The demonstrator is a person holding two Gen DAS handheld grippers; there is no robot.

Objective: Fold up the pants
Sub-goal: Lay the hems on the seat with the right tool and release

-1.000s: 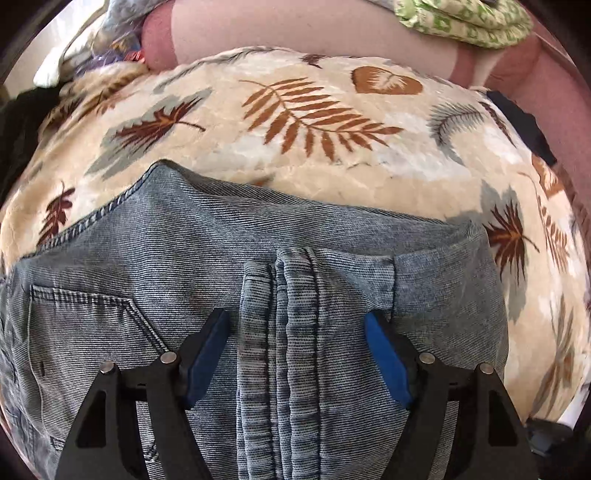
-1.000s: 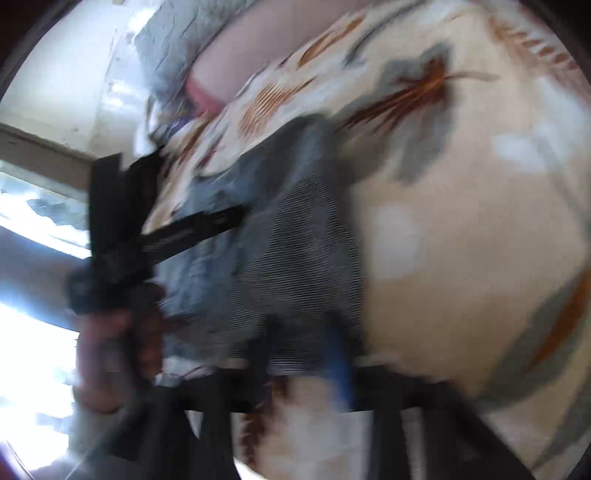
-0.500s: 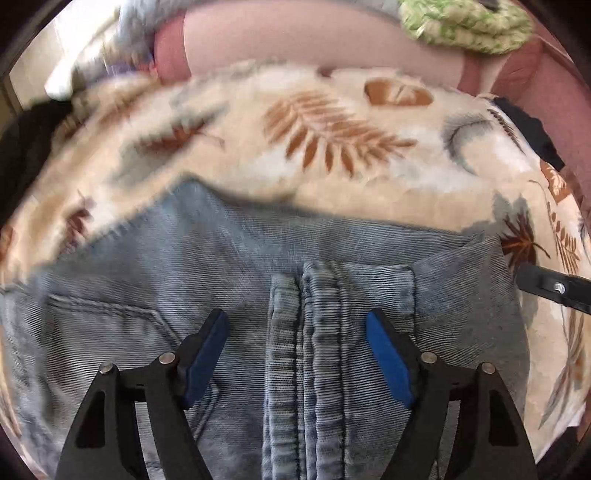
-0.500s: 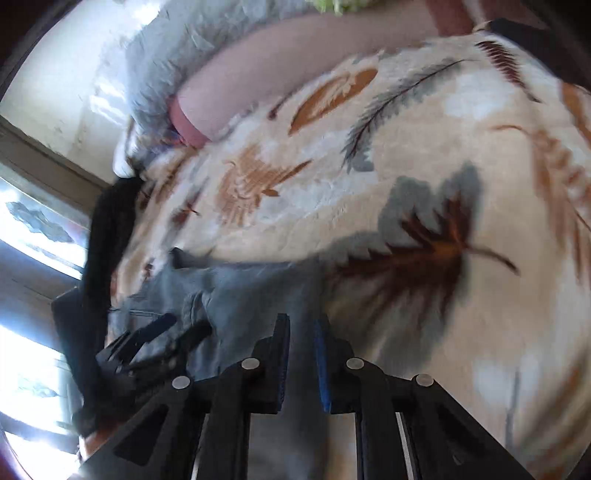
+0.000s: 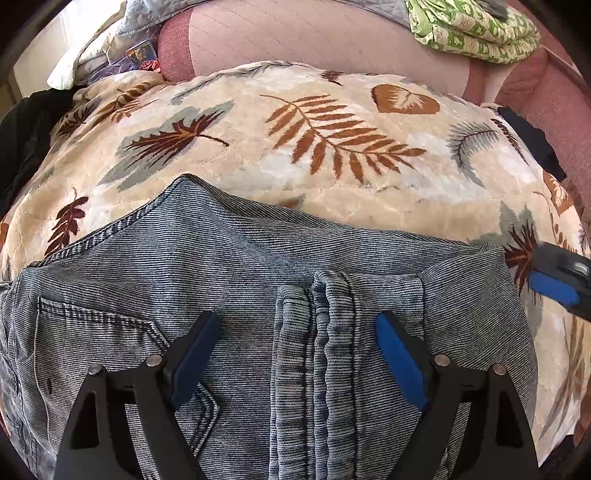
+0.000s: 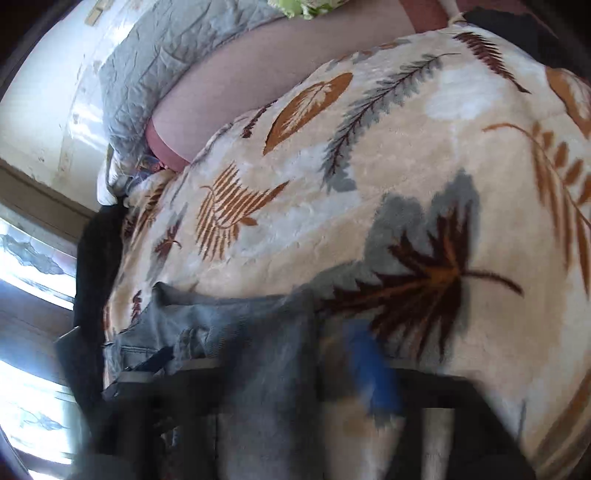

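Folded jeans (image 5: 258, 280) lie on the leaf-print blanket (image 5: 332, 110) near its front edge, a compact denim bundle with a back pocket (image 5: 99, 332) on the top layer and a stack of leg hems (image 5: 317, 332) laid over the middle. Step in hand looks like release after a fold: both tools letting go, nothing gripped. Left gripper (image 5: 295, 354) hangs right over the jeans, jaws spread wide and widening, blue pads (image 5: 399, 358) straddling the hem stack without pressing it. Right gripper (image 6: 295, 369) sits at the right end of the jeans, jaws opening; its frame is smeared, the edge of the denim runs between the fingers but no pinch shows. Its blue-padded tip also pokes in at the right side of the left view, just off the jeans' right edge, over blanket. Task probably near done; next move likely calls for either one more fold across or a pat-down to square the bundle, which would need a fresh grip on an end of the bundle. Hard to make out: how many layers are underneath, the near edge of the jeans (cut off by the frame bottom), the waistband, and the right gripper's left finger, lost in blur. Beyond the blanket: a pink cushion (image 5: 314, 37) and green patterned cloth (image 5: 472, 29).
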